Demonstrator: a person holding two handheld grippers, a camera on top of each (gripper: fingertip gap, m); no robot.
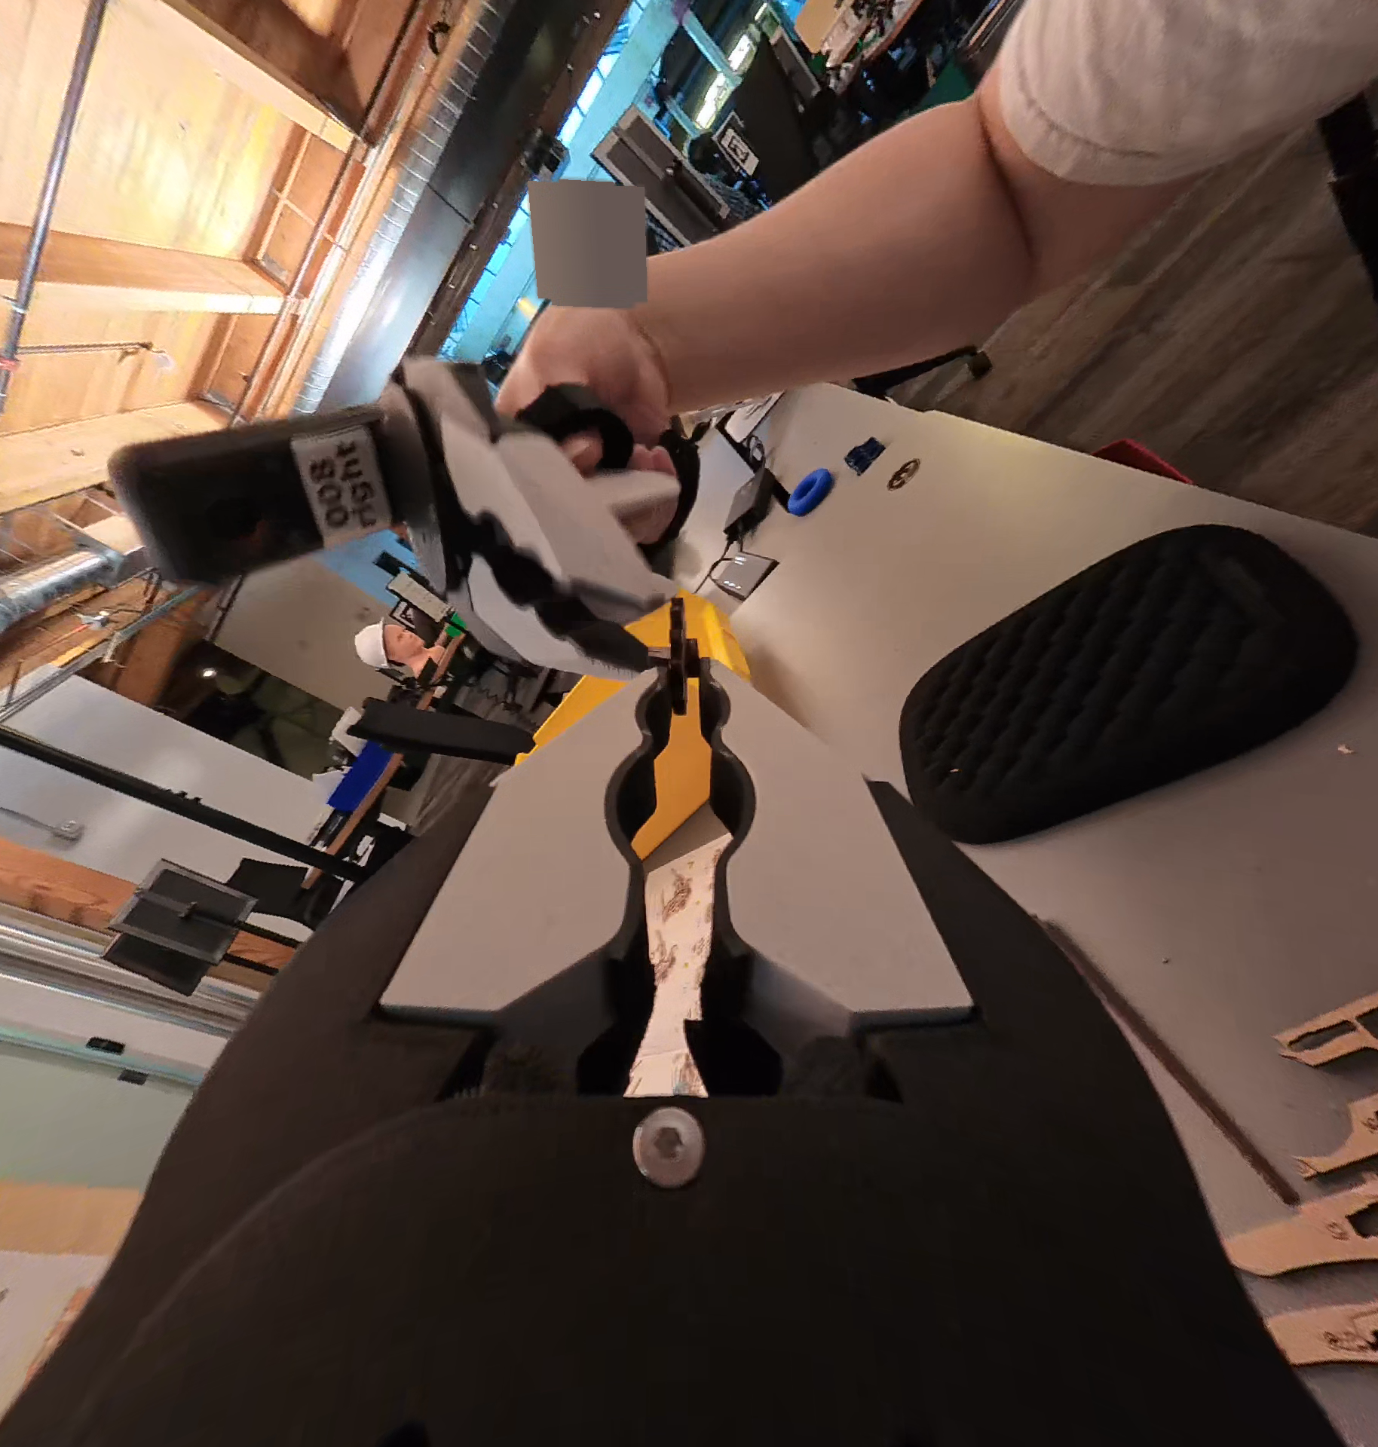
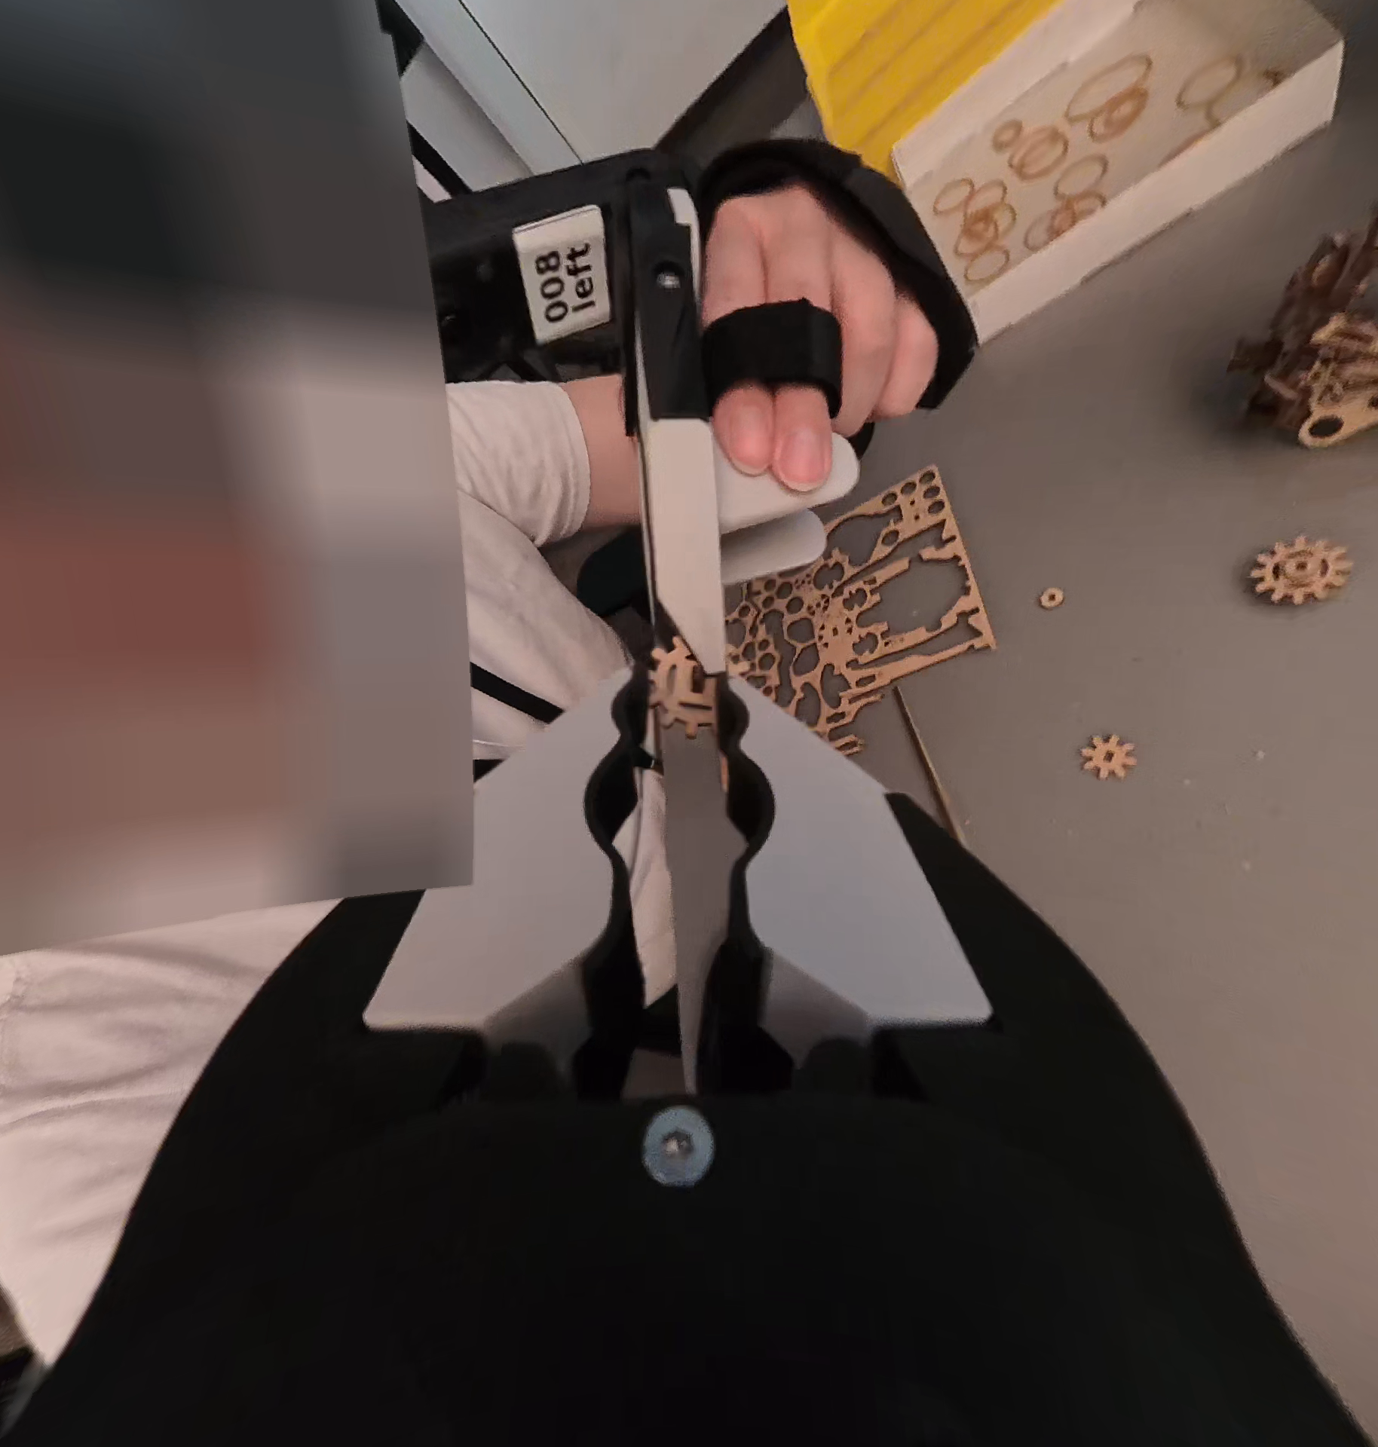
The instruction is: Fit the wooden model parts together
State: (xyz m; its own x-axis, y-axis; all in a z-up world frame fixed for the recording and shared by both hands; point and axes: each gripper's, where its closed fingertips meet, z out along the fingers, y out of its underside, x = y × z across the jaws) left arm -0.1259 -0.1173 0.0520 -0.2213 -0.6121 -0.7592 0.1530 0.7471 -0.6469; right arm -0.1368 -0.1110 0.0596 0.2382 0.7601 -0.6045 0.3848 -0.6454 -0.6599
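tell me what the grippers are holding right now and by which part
A small wooden gear piece is pinched between the tips of both grippers, right gripper and left gripper, each gripping it by its toothed edge.

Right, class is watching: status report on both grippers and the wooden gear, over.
Both grippers shut, tips meeting. Small wooden gear pinched between them, held in the air. Left gripper, right gripper. Nothing in the way.
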